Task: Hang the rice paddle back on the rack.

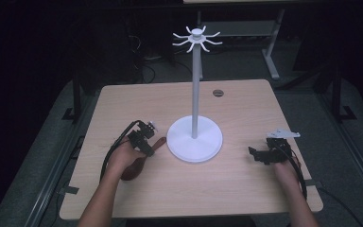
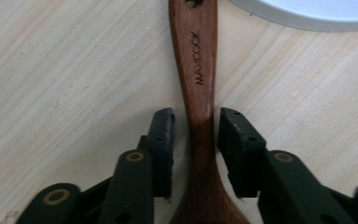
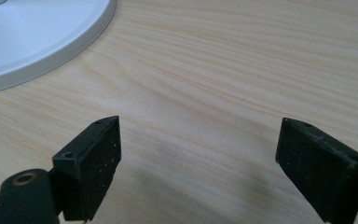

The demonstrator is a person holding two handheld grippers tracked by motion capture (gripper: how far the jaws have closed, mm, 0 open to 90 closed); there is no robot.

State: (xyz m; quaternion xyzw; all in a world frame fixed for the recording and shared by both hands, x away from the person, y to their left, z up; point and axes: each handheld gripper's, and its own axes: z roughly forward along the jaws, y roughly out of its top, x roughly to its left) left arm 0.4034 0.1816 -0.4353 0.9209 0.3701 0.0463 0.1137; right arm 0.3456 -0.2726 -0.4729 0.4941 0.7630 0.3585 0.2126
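I see the wooden table (image 1: 246, 184) with the white stand (image 1: 194, 137) at its middle, base flat and pole upright. Just left of the base lies the wooden spoon (image 2: 200, 88), its long axis running from my left hand toward the base, handle end nearest it. My left gripper (image 2: 196, 140) straddles the neck, jaws close on both sides, seemingly not quite clamped. My right gripper (image 3: 198, 154) gapes wide over bare wood. The handle reads "MAXCOOK".

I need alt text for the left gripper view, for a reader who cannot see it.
Two black jaws flank the narrow neck of a brown wooden spoon marked MAXCOOK, lying on a pale wooden table. Small gaps remain beside the handle. A white stand base shows top right.
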